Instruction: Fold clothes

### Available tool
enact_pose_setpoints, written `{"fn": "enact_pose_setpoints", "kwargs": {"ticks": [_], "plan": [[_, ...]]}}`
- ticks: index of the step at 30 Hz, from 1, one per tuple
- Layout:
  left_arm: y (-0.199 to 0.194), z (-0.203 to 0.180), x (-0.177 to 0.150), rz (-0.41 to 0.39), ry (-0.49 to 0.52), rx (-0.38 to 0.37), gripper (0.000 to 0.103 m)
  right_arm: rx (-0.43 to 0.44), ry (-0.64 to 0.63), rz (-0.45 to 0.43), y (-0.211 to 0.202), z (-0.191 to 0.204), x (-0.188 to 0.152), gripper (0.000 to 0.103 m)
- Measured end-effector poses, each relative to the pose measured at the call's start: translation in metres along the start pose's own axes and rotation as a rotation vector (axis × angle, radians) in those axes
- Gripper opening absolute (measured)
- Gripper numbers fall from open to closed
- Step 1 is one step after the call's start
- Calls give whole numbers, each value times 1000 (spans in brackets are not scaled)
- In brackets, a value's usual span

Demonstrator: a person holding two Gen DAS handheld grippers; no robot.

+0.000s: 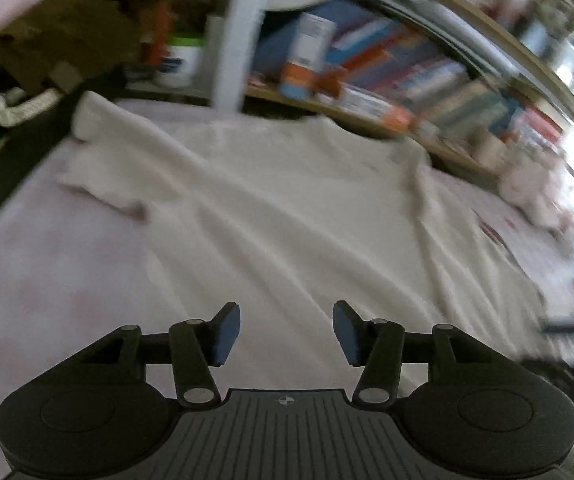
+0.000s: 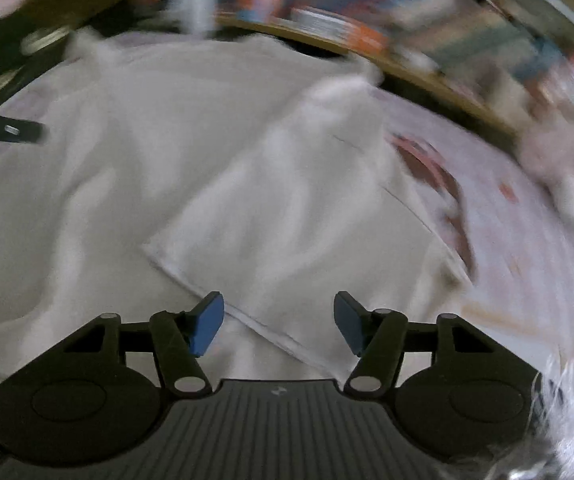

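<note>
A white garment point(image 1: 271, 200) lies spread and wrinkled on a pale pink bed sheet point(image 1: 47, 272). My left gripper point(image 1: 287, 332) is open and empty, hovering over the garment's near part. In the right wrist view the same garment point(image 2: 207, 152) has a flap folded over, with a hemmed corner point(image 2: 155, 250) pointing near-left. My right gripper point(image 2: 279, 322) is open and empty just above that folded hem. The left gripper's dark tip point(image 2: 15, 130) shows at the far left of the right wrist view. Both views are motion-blurred.
A wooden bookshelf point(image 1: 407, 76) full of books runs along the far side of the bed. A white post point(image 1: 239, 36) stands at the back. A brown cloth point(image 1: 71, 36) and dark items sit at the back left. A patterned bedspread point(image 2: 507, 208) lies to the right.
</note>
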State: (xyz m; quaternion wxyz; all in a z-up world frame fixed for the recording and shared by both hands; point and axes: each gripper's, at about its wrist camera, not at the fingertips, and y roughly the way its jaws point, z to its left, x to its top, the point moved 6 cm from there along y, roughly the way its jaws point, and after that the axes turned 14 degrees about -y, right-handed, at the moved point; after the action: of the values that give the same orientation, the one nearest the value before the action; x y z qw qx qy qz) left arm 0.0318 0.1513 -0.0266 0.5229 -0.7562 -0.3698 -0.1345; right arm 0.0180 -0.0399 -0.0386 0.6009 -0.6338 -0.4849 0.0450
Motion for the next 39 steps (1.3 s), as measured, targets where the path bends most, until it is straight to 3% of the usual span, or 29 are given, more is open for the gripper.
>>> {"fn": "enact_pose_setpoints", "kwargs": {"ticks": [6,10,14,16,18,23,29,35,39], "plan": [[-4,-43,-42,36,61,47,53,101,-179,-64,20,36,25,43],[-2,-55,-61,58,81,132,55,138,-154,-86,26,35,26,40],[1,-59,-69,38,88,203,58,167,-103,-121,27,17,26,9],[2,-63,-72,31,102,236,58,174,-64,-141,24,3,24,9],[3,-65,-74,32,108,265,59,148,-21,-172,17,-23,25,8],[4,-70,-77,33,100,322,62,-16,101,-196,7,-143,9,8],[3,-73,-79,26,64,364,65,-332,190,-33,33,-302,-46,8],[1,-73,-81,35,37,388,69,-356,282,106,69,-355,-88,8],[0,-74,-84,30,18,404,70,-330,317,142,87,-355,-101,8]]}}
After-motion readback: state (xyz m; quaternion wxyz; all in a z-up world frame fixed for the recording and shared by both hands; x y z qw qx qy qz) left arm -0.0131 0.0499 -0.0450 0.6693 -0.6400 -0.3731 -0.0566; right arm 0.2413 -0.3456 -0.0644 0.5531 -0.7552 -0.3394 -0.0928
